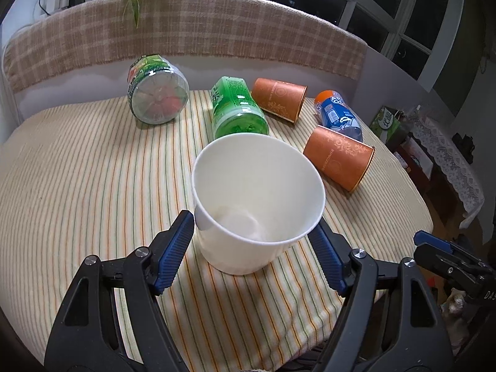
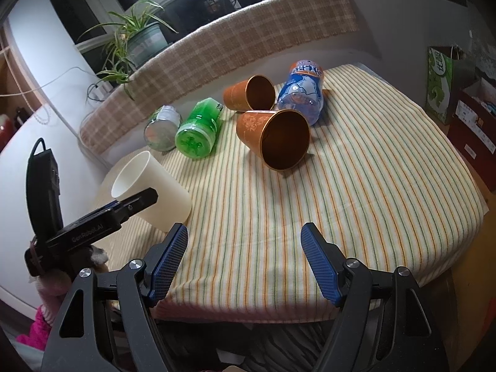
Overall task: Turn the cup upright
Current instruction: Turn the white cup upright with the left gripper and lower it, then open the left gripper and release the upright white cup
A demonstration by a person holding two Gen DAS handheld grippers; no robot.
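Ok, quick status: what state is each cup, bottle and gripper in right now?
White cup: upright, mouth up, between open fingers.
Near orange cup: on its side.
Far orange cup: on its side.
Green bottle: lying down.
Blue bottle: lying down.
Left gripper: open.
Right gripper: open, empty.

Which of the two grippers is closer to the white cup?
Left. The left gripper has its fingers on either side of the white cup; the right gripper hovers open beside it, over bare tablecloth.

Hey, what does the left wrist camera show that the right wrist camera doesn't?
Only the left view looks down into the white cup, its open mouth facing up between the left hand-held gripper fingers. Only the right view shows the orange cups' dark insides and the potted plant's pot. Both show the bottles, the striped tablecloth and the plaid cloth.
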